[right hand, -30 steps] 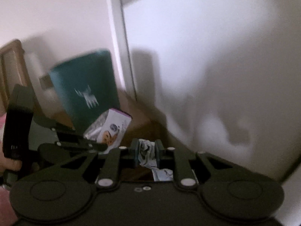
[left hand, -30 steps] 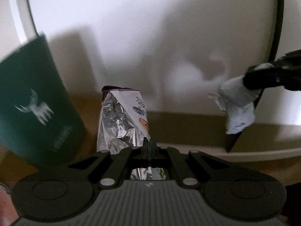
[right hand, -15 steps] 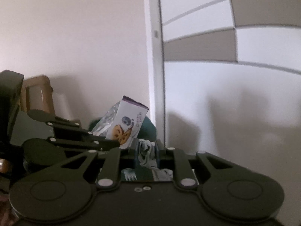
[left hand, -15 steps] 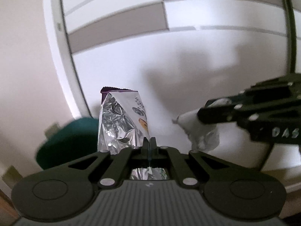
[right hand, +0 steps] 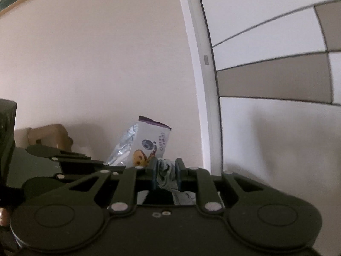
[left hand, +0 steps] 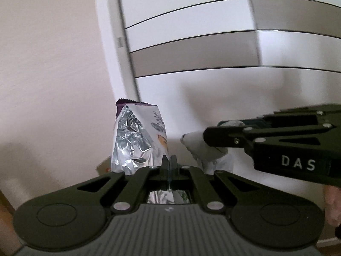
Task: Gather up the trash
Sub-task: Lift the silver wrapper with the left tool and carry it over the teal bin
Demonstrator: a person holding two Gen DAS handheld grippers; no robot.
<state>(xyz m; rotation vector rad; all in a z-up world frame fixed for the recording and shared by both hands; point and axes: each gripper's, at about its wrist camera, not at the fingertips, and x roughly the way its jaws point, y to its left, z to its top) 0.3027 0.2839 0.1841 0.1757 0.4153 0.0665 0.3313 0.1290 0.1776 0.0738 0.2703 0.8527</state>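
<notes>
Ahead I saw a plain cream wall (left hand: pixel 53 85), a white door frame (right hand: pixel 204 85), and a white-and-grey panelled door (left hand: pixel 213 51).

Bare wall (left hand: pixel 53 74) and door (left hand: pixel 234 89) close ahead block both claws; open air between

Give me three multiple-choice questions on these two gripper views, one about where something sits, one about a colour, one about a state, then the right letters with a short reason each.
1. In the left wrist view, where is the right gripper relative to the foil snack wrapper?
A. right of it
B. left of it
C. below it

2. What colour is the wrapper's top edge?
A. green
B. purple
C. orange

3. What is the state of the left gripper?
A. wide open and empty
B. shut on the wrapper
C. shut on crumpled paper

Answers:
1 A, it reaches in from the right edge.
2 B, a purple strip tops the silver foil.
3 B, its fingers pinch the wrapper's base; the crumpled paper sits in the right gripper.
</notes>
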